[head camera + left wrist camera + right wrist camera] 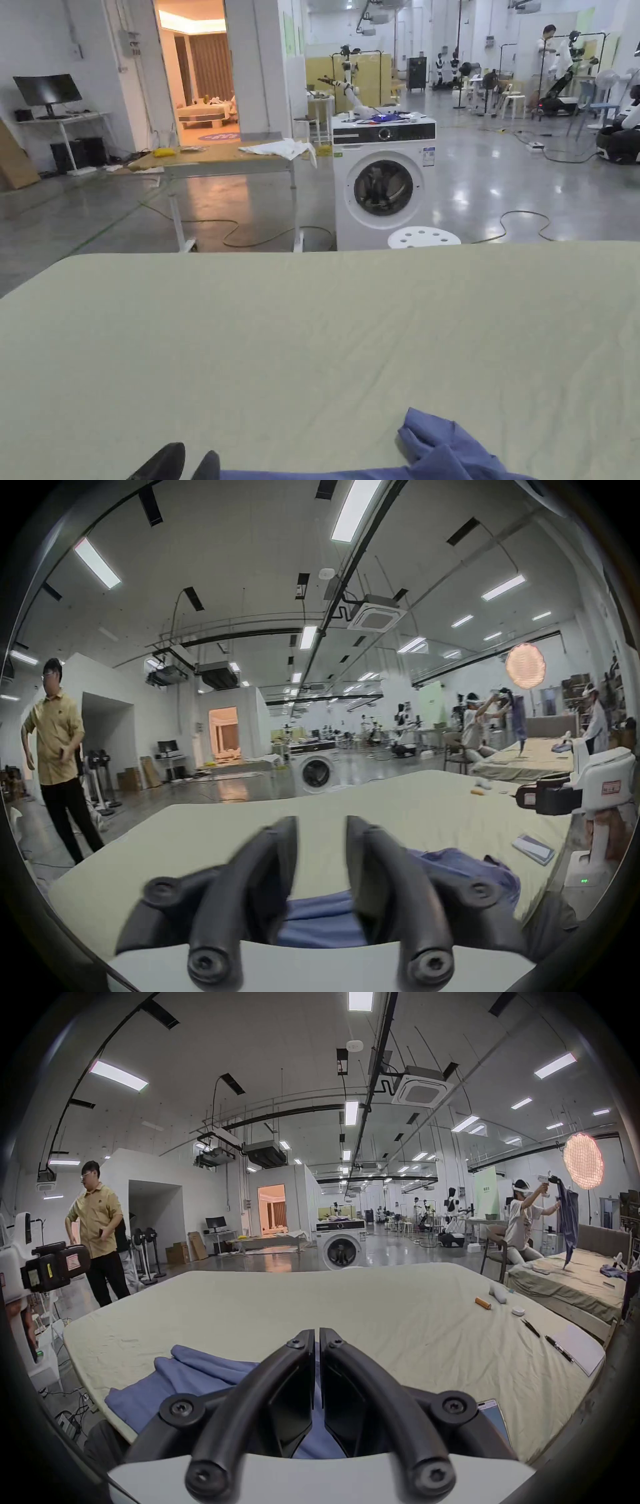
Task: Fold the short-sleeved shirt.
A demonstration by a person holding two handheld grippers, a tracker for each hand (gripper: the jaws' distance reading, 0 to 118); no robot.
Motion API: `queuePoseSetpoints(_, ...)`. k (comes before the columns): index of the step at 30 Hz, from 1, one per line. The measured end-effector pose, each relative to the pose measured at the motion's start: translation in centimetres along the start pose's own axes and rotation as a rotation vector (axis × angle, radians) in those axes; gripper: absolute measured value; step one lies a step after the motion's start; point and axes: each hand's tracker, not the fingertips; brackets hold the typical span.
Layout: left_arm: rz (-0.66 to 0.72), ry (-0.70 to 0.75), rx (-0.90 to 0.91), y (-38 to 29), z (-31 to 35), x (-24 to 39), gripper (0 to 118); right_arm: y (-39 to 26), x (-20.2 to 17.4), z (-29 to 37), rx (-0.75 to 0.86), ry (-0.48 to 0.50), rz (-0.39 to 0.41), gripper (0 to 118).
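A blue short-sleeved shirt [440, 453] lies crumpled at the near edge of the pale green sheet [312, 337]. In the head view my left gripper [186, 465] pokes in at the bottom, left of the shirt, with its two black tips slightly apart. In the left gripper view the left gripper [322, 826] is open, and the shirt [318, 916] lies below and to the right of its jaws. In the right gripper view my right gripper [318, 1333] is shut, hovering over the shirt [194, 1376]; nothing shows between its tips.
A notebook [578, 1348], pens [557, 1347], an orange cylinder [482, 1302] and a phone [495, 1419] lie on the sheet's right side. Beyond the far edge stand a washing machine [382, 181] and a white stool [424, 237]. A person in a yellow shirt [59, 739] stands to the left.
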Motion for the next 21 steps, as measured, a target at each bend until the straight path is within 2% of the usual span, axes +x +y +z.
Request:
queuePoseSetpoints(1,0.008,0.014,-0.003,0.1,0.2,-0.1,7,0.0,-0.1,0.1,0.004,0.002,-0.001,1)
queuePoseSetpoints(2,0.021,0.026,-0.005,0.1,0.6,-0.3,0,0.1,-0.2,0.1,0.008,0.005,0.000,1)
queuePoseSetpoints(13,0.107,0.047,-0.016,-0.3,0.9,-1.4,0,0.6,-1.5,0.5,0.034,0.029,0.069,1)
queuePoseSetpoints(21,0.097,0.038,-0.032,-0.7,-0.1,-1.9,0,0.4,-1.4,0.3,0.025,0.030,0.054,1)
